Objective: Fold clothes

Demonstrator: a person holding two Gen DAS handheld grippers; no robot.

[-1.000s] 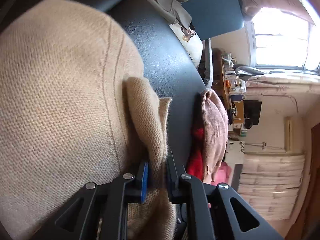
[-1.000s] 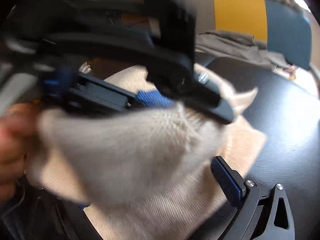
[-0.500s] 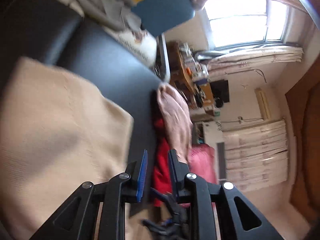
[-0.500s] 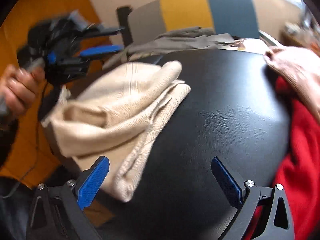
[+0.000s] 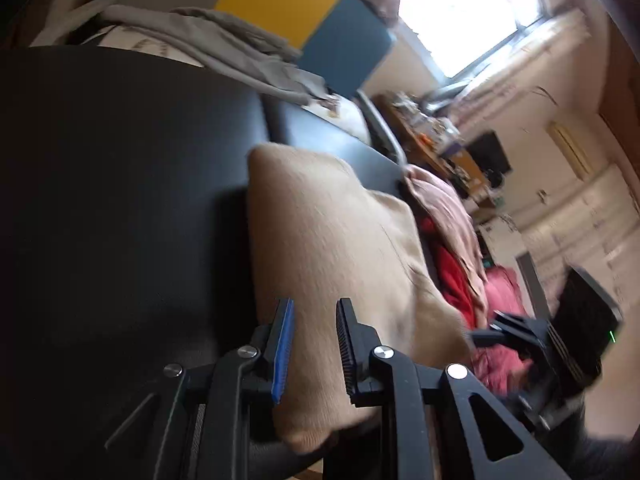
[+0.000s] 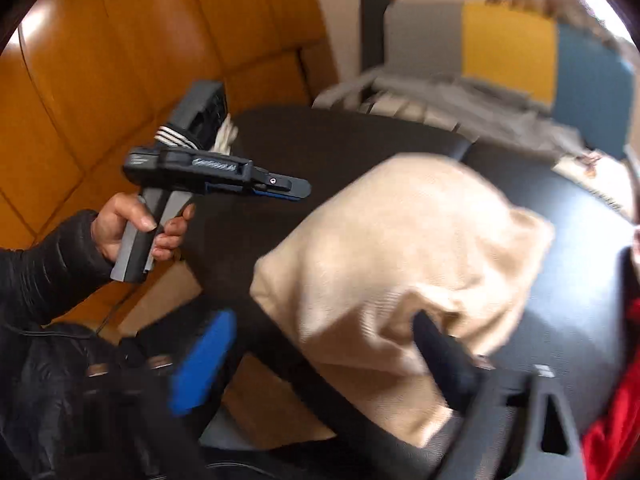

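Note:
A beige knit sweater (image 6: 404, 240) lies bunched in a folded heap on the black padded surface (image 6: 328, 144). My right gripper (image 6: 320, 360) is wide open at the sweater's near edge. Its blue-padded fingertip (image 6: 200, 364) is off the cloth, and the other fingertip (image 6: 444, 360) is pushed in under a fold; both are blurred. A hand holds my left gripper (image 6: 294, 192) left of the sweater, clear of it. In the left wrist view its fingers (image 5: 282, 344) stand a narrow gap apart with nothing between them, above the sweater (image 5: 332, 240). The right gripper's black housing (image 5: 580, 320) shows at the far right.
A red garment (image 5: 454, 276) and a pinkish one (image 5: 444, 200) are piled beyond the sweater. Grey clothes (image 6: 472, 100) lie at the back against a grey, yellow and blue panel (image 6: 508, 48). An orange wooden wall (image 6: 120, 60) is at the left.
My left gripper let go of the sweater and drew back to the left. The sweater dropped onto the black surface. My right gripper, open throughout, moved in against its near edge.

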